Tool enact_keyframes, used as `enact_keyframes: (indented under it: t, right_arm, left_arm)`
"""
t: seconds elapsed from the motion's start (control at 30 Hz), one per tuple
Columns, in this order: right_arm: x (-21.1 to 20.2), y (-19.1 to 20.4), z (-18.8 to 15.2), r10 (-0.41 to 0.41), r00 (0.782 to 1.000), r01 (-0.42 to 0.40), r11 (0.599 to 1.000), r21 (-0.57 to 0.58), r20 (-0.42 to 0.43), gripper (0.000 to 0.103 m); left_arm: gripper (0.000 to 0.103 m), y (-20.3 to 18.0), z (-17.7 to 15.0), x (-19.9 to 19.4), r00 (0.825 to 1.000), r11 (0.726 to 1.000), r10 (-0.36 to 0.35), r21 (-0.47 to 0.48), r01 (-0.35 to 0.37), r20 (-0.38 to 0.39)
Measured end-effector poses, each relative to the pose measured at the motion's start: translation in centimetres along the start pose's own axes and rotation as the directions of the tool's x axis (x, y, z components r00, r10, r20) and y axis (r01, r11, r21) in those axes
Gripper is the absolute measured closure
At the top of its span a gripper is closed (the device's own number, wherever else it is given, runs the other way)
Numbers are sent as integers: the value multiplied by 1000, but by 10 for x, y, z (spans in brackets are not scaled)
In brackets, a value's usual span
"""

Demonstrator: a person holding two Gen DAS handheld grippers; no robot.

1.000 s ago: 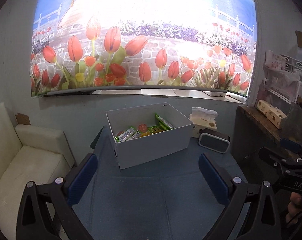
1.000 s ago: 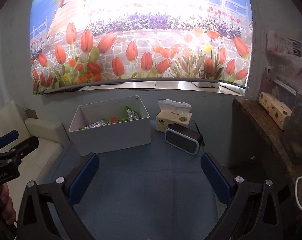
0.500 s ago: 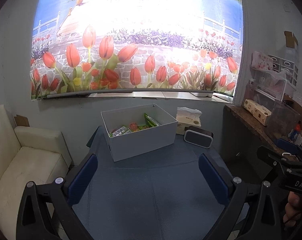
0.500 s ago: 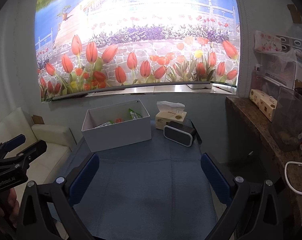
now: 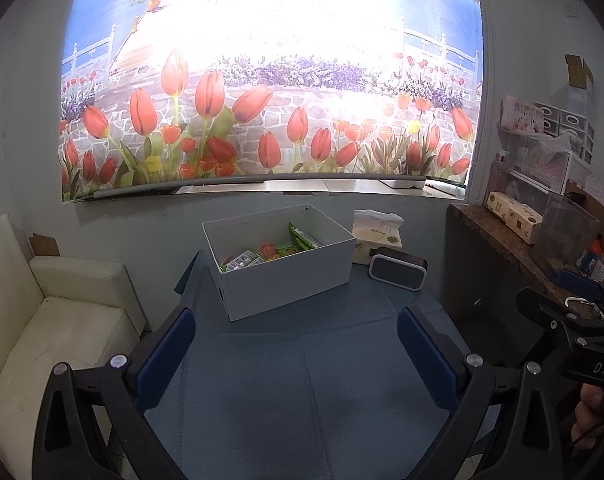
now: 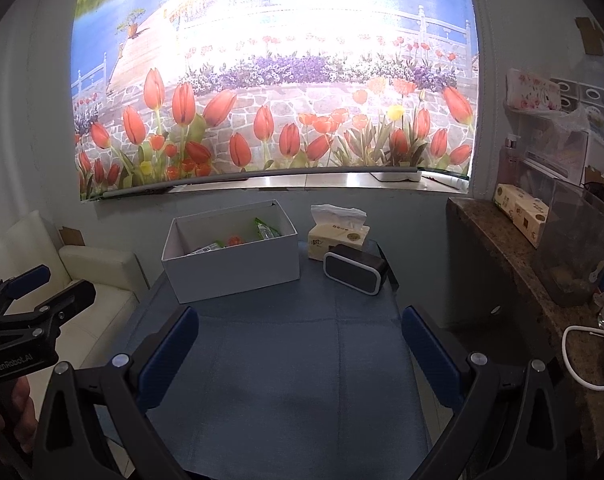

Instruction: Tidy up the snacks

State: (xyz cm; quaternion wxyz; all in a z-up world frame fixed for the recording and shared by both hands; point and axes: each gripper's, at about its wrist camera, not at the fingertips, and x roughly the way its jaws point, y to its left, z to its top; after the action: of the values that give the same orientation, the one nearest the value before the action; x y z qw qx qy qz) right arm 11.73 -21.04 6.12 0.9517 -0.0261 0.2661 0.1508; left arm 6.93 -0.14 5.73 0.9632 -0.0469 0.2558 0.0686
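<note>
Hovering over the blue table, well back from everything on it: left gripper, jaws spread wide, gripping nothing. Hanging alongside, right gripper, likewise released and empty, blue pads far apart. Showing at the right edge of the left view, the right gripper again; at the left edge of the right view, the left one.

Sitting at the table's far end, a white box, open on top. Lying inside it, the snacks: green packets and something orange-red. Standing just right of the box, a tissue pack, with a dark speaker lying in front of it, apparently touching. Filling the wall behind, a tulip mural. Flanking the table, a white sofa on the left and a stone counter on the right.
</note>
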Motion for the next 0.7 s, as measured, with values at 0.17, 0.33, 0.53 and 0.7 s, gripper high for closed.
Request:
enact_keyframes:
  t: [0.17,0.33,0.53,0.7]
  right_arm:
    - [0,1,0,-8,1000,8,1000,-5,0,0]
    - [2,1,0,-11,1000,11,1000,-10,-5,0]
    - [3,0,-1,-15,1000,15,1000,-8,-11,0]
    - [1,-1,-1,-15,1000,15,1000,-7,-9,0]
  left_arm:
    - [0,-2,1,0,1000,1000,5,7,-5,2]
    - [0,-1,1,2,1000,1000,0,-2,0,-9]
    - [0,-2,1,4,1000,1000,-3,-4,3,-19]
    - [0,-3,2,3,1000,1000,-1,3,1,-14]
